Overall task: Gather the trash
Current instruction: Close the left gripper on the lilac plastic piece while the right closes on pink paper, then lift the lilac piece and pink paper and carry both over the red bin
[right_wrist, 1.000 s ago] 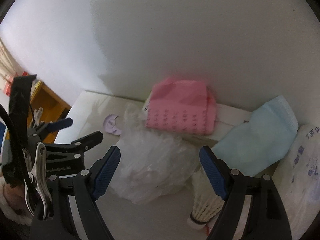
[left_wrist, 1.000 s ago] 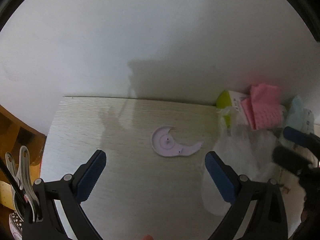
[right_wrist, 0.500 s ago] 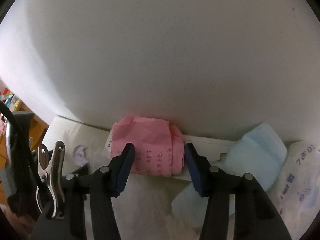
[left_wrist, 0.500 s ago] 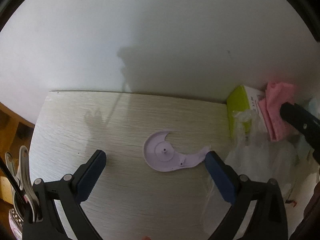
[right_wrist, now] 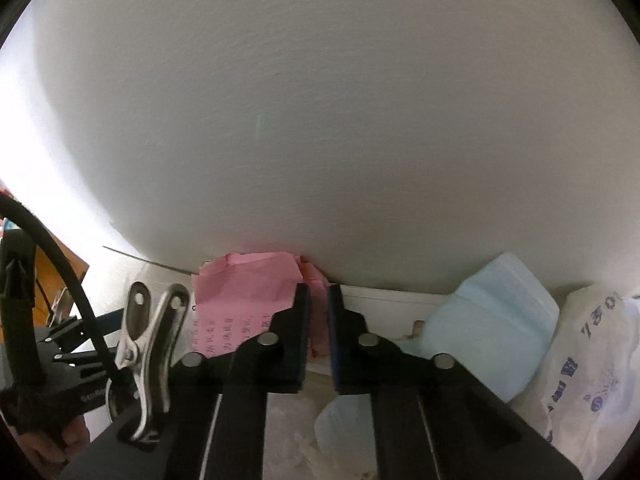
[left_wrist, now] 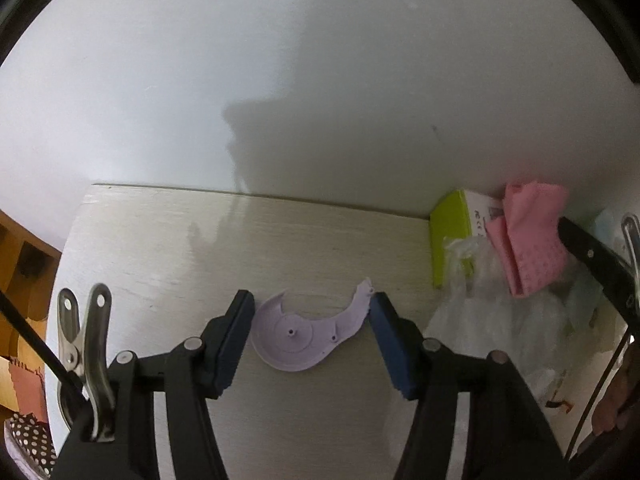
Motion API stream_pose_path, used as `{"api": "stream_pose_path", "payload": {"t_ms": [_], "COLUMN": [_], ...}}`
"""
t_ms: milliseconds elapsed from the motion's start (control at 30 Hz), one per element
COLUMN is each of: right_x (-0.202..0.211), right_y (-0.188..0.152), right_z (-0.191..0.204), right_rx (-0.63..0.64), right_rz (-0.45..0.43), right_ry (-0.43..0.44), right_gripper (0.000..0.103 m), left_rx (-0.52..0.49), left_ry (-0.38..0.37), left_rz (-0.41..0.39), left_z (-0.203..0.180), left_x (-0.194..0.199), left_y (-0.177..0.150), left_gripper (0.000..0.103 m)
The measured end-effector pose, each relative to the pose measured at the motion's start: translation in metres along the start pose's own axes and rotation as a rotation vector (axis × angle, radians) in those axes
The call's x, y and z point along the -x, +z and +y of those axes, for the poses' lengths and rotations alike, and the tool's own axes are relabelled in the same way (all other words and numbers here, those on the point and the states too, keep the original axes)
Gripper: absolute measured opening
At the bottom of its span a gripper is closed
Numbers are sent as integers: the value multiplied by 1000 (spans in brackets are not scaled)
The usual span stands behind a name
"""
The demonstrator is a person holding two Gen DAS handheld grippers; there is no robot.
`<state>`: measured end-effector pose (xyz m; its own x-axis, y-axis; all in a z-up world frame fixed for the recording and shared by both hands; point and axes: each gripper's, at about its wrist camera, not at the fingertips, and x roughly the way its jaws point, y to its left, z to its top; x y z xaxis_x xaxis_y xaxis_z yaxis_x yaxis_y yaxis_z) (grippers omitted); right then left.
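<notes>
Left claw [left_wrist: 312, 316] is closing around the lilac plastic piece [left_wrist: 308, 336] on the counter [left_wrist: 168, 248]; right claw [right_wrist: 318, 300] is pinching pink paper [right_wrist: 248, 284].

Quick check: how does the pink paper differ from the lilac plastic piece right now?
The pink paper is soft, creased and printed; the lilac plastic piece is rigid, crescent-shaped and plain. The paper rests on a box against the wall; the plastic lies flat on the table. The right hand-held gripper is shut on the paper; the left hand-held gripper is closing around the plastic.
</notes>
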<state>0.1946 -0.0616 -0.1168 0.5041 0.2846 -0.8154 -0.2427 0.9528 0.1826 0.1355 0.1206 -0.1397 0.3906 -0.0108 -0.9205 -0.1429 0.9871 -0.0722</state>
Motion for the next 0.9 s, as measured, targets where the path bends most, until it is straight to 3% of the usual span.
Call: {"api": "stream_pose_path", "payload": {"t_ms": [467,900], "right_x": [57,97], "right_y": [-14,-3], "right_z": [-4,-4], "right_rx": [6,65], "right_rz": [-62,-104], "right_ry": [40,69], "right_gripper": [1,1], "left_rx": [53,54], "left_ry": [6,-13], "left_rz": [-35,-58], "left_z": [33,8], "left_x": [45,58], "left_y": [-6,-24], "left_gripper": [63,63]}}
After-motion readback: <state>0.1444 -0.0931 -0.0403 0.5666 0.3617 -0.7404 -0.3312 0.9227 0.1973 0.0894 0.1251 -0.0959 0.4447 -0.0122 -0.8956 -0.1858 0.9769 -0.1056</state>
